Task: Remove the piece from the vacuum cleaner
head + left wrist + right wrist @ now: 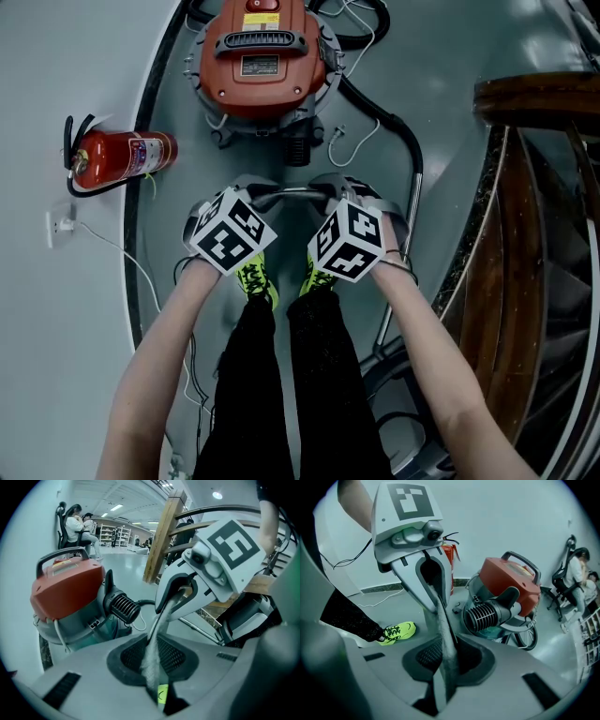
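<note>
The red vacuum cleaner [262, 56] stands on the floor ahead of me, its ribbed black outlet [485, 613] facing the grippers. A short grey tube [292, 192] is held level between the two grippers, in front of the vacuum and apart from it. My left gripper [258, 194] is shut on its left end, my right gripper [328, 190] on its right end. In the left gripper view the tube [157, 630] runs from my left gripper [152, 670] to the right gripper [176, 597]. The right gripper view shows the tube [445, 630] mirrored.
A red fire extinguisher [117, 157] lies on the floor at the left. The black hose [394, 127] curves from the vacuum to the right, beside a wooden stair rail [534, 103]. A white cable and plug [61, 225] lie left. My neon shoes [255, 277] are below the grippers.
</note>
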Available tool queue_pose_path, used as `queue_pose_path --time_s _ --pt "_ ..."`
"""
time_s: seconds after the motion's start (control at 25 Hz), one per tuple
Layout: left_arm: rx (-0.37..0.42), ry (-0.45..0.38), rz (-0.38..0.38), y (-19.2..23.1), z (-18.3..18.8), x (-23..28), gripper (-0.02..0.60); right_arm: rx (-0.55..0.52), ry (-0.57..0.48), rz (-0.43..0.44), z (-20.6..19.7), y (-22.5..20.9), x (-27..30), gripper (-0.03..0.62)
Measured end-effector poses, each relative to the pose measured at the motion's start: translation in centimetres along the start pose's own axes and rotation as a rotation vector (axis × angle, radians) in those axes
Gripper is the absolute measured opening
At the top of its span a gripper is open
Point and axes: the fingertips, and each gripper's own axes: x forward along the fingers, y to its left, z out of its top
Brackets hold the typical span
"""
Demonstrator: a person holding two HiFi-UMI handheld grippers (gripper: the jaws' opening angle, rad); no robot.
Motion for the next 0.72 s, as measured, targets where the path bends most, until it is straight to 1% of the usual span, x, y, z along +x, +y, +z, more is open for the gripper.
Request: queue_pose_path --time_s 0.28,0.44,0.56,0.72 --pt "-0.001 0.000 -0.001 -2.1 -0.8 -1.2 0.058 0.008 -0.010 0.005 0.2 2.2 -1.3 0.064" --pt "-0.003 -0.004 0.018 -3.0 -1.2 -1.6 0.058 0.013 -0.018 0.003 0.1 3.1 -1.6 0.064" --pt "-0.010 -0.002 0.024 -3.6 -2.1 -1.5 0.058 0.007 -0.014 0.009 0.0 4.1 -1.2 0.064" --pt "-0.021 0.013 0.008 -4.5 -3.7 -0.9 0.058 0.000 -0.003 0.031 -0.6 5.7 -0.4 0.064"
